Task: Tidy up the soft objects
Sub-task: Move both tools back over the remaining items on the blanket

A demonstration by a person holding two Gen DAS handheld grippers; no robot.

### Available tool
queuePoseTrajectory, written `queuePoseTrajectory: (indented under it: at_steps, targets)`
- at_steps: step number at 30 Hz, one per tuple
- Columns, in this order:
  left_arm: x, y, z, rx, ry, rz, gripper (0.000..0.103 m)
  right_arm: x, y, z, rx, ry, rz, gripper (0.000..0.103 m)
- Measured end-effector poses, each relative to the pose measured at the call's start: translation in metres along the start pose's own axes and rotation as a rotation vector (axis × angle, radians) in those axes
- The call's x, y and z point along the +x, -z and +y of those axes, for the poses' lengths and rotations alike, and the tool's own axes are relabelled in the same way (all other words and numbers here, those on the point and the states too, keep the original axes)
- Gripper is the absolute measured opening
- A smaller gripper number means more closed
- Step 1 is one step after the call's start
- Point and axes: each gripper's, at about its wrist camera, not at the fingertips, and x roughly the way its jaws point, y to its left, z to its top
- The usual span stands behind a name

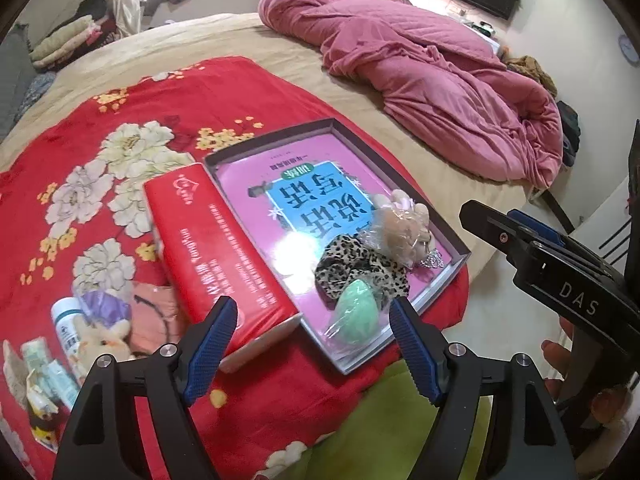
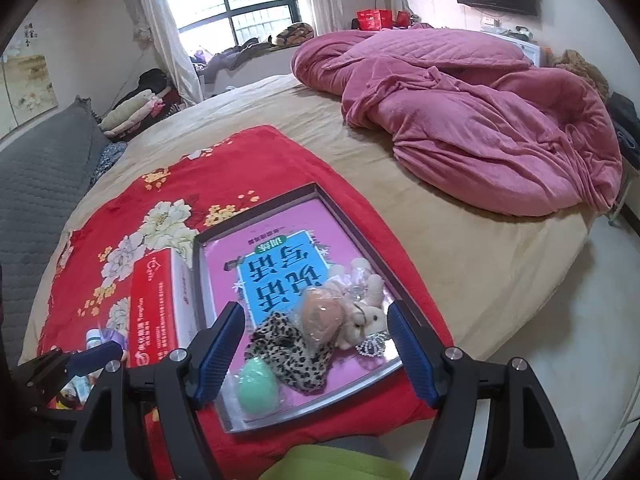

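A shallow grey tray [image 1: 332, 125] with a pink printed bottom lies on a red flowered blanket [image 1: 120, 128]. In its near corner are a green egg-shaped sponge [image 1: 354, 314] in clear wrap, a leopard scrunchie [image 1: 360, 270] and a beige wrapped puff [image 1: 402, 228]. The right wrist view shows the same green sponge [image 2: 256, 386], scrunchie [image 2: 288, 354], puff [image 2: 322, 314] and small plush bunnies [image 2: 370, 310]. My left gripper [image 1: 312, 308] hovers open above the tray's near corner, holding nothing. My right gripper [image 2: 315, 310] hangs open over the soft pile, also with nothing between its pads.
A long red box [image 1: 216, 240] lies against the tray's left side. Left of it are a white bottle [image 1: 68, 320], a plush toy [image 1: 104, 340] and packets [image 1: 44, 372]. A pink quilt [image 1: 420, 72] is heaped on the far side of the bed. Floor lies to the right.
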Motion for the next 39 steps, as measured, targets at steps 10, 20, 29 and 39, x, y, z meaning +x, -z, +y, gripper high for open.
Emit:
queuePoseTrajectory:
  at_steps: [10, 20, 29, 39]
  targets:
    - [-0.029, 0.007, 0.02, -0.032, -0.019, -0.045, 0.08, -0.018, 0.0, 0.029, -0.044, -0.02, -0.017, 0.073]
    - [-0.059, 0.019, 0.043, -0.067, -0.033, -0.088, 0.08, -0.042, 0.001, 0.062, -0.111, -0.018, -0.064, 0.074]
    - [-0.087, 0.03, 0.074, -0.126, -0.056, -0.129, 0.08, -0.059, 0.0, 0.098, -0.17, -0.049, -0.095, 0.074]
    - [-0.122, 0.049, 0.123, -0.205, -0.103, -0.167, 0.08, -0.063, 0.009, 0.141, -0.231, -0.11, -0.084, 0.074]
